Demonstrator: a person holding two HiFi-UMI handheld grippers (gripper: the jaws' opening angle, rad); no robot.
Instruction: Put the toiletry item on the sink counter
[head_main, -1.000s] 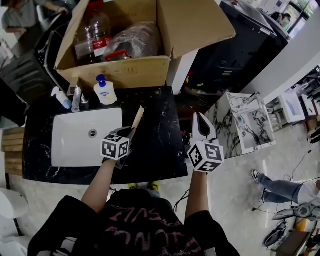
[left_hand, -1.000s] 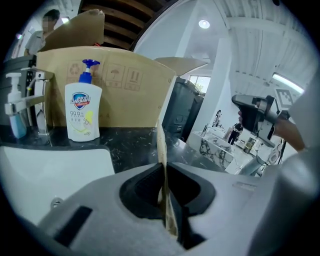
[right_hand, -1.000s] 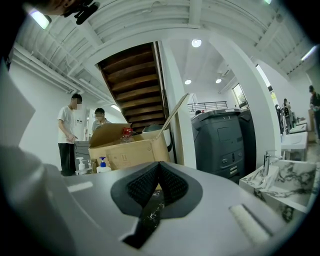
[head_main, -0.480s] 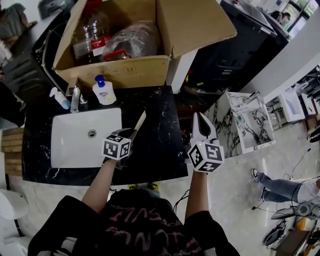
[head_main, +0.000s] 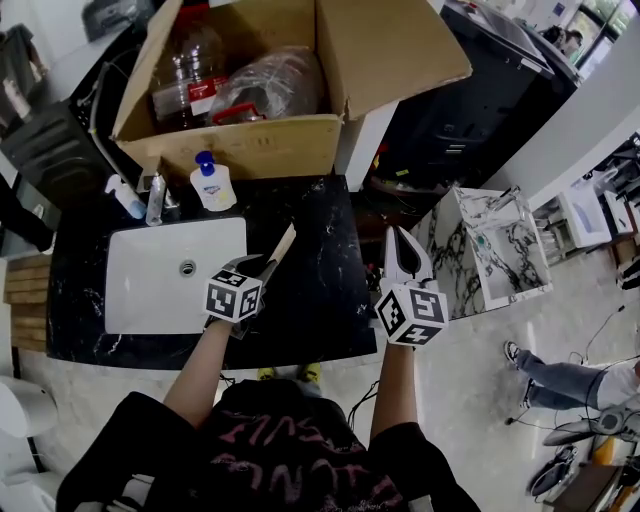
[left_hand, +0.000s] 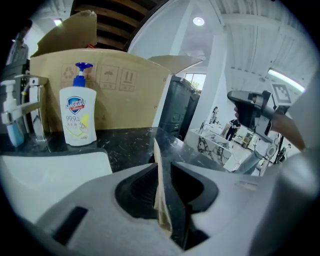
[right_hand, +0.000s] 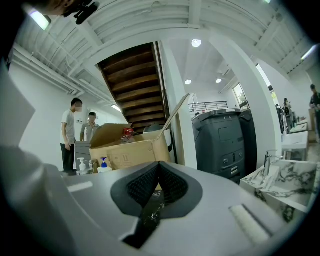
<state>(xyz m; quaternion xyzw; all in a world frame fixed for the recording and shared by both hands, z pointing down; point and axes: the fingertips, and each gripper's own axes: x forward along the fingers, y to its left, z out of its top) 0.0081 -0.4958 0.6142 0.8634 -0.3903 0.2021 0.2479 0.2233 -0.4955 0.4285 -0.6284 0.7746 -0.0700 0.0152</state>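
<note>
A black marble counter holds a white sink.

**Sink counter**: black stone, white veining, polished and glossy.
**Basin**: white, smooth, glossy; looks ceramic.
**Tap**: bright, shiny metal.
**Soap bottle**: opaque white plastic with a blue plastic pump.
**Cardboard box**, far side: brown paperboard, matt.
- Inside it: **clear bottle**, transparent plastic.
- Inside it: **film wrap**, crinkled, shiny.

**Left gripper**: matt grey plastic, black ribbed pads, clamped on **flat strip**. The strip is pale tan and matt; its material can't be told.
**Right gripper**: same matt grey plastic, black textured pads pressed together.
**Floor**, right: pale tile, slight sheen.
</note>
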